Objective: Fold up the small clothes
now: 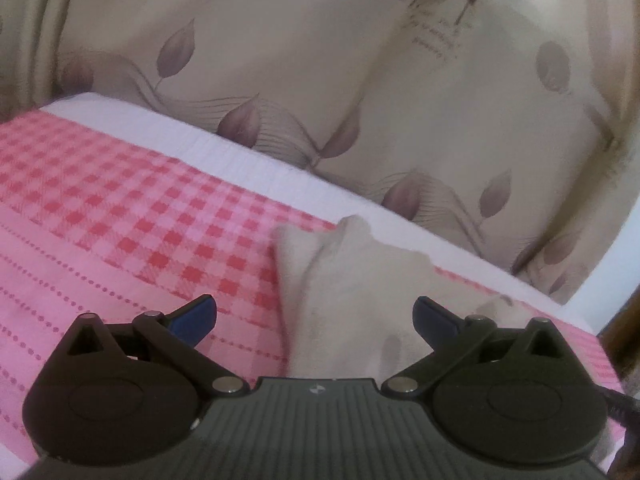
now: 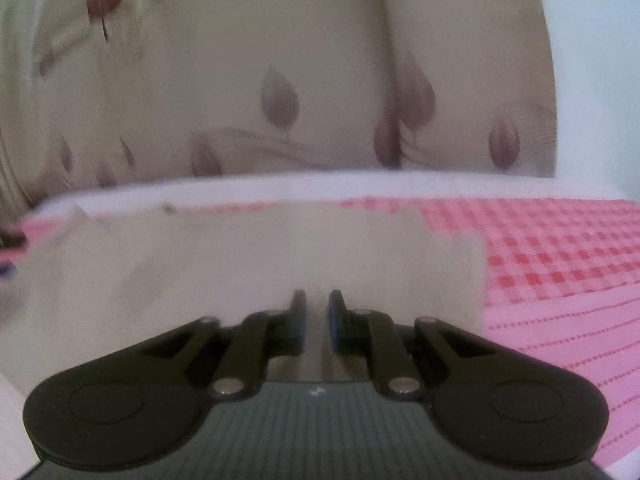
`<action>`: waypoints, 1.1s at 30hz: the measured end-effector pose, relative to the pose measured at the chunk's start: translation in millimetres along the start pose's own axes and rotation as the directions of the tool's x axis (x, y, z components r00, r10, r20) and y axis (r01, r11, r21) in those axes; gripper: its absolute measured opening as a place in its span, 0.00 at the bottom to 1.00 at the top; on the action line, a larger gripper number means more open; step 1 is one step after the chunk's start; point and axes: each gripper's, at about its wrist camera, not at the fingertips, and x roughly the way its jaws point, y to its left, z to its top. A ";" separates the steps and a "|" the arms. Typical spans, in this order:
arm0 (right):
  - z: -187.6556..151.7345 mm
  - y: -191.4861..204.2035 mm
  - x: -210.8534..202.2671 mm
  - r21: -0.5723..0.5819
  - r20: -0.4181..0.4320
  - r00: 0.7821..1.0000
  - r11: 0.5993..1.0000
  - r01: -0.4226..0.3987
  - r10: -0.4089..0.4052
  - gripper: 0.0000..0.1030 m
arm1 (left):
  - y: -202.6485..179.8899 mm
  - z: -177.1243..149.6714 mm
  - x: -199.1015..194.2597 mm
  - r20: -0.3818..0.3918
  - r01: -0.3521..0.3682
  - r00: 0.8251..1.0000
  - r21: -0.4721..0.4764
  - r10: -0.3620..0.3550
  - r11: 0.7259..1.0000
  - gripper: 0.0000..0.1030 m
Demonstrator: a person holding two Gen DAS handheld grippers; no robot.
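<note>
A small beige garment (image 1: 344, 292) lies crumpled on the pink checked cloth (image 1: 120, 216) in the left wrist view, reaching between the fingers of my left gripper (image 1: 315, 316). That gripper is wide open and holds nothing. In the right wrist view the same beige garment (image 2: 240, 264) spreads wide across the cloth, blurred. My right gripper (image 2: 318, 316) has its jaws nearly together, pinching a fold of the garment's near edge.
A beige curtain with purple leaf prints (image 1: 320, 80) hangs right behind the table's far white edge (image 1: 224, 144). The curtain also fills the back of the right wrist view (image 2: 280, 80). Pink checked cloth (image 2: 560, 264) lies bare to the right of the garment.
</note>
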 end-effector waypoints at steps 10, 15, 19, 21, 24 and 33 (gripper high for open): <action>-2.5 -4.4 2.8 0.045 0.011 1.000 0.999 0.001 -0.002 0.12 | 2.3 22.9 41.0 -0.165 0.054 0.985 0.094 -0.037 0.994 0.97; -0.5 12.2 6.1 -0.035 0.008 0.998 0.998 0.058 -0.058 0.13 | -11.2 15.5 51.4 -0.185 0.090 0.982 0.280 -0.039 0.956 0.94; -0.6 5.9 5.7 -0.007 0.008 0.999 0.999 0.039 -0.039 0.13 | -10.0 8.9 52.6 -0.167 0.116 0.984 0.312 -0.066 0.943 0.93; -0.7 8.8 6.3 -0.021 0.009 0.999 0.998 0.051 -0.051 0.13 | -11.8 7.2 53.1 -0.160 0.111 0.985 0.325 -0.061 0.939 0.94; -1.5 16.3 7.1 -0.055 0.012 0.997 0.995 0.082 -0.082 0.14 | -12.9 6.6 54.1 -0.155 0.108 0.986 0.330 -0.058 0.938 0.94; -0.6 17.6 6.5 -0.065 0.014 0.994 0.992 0.106 -0.105 0.19 | -14.1 6.1 55.1 -0.151 0.107 0.987 0.334 -0.059 0.936 0.94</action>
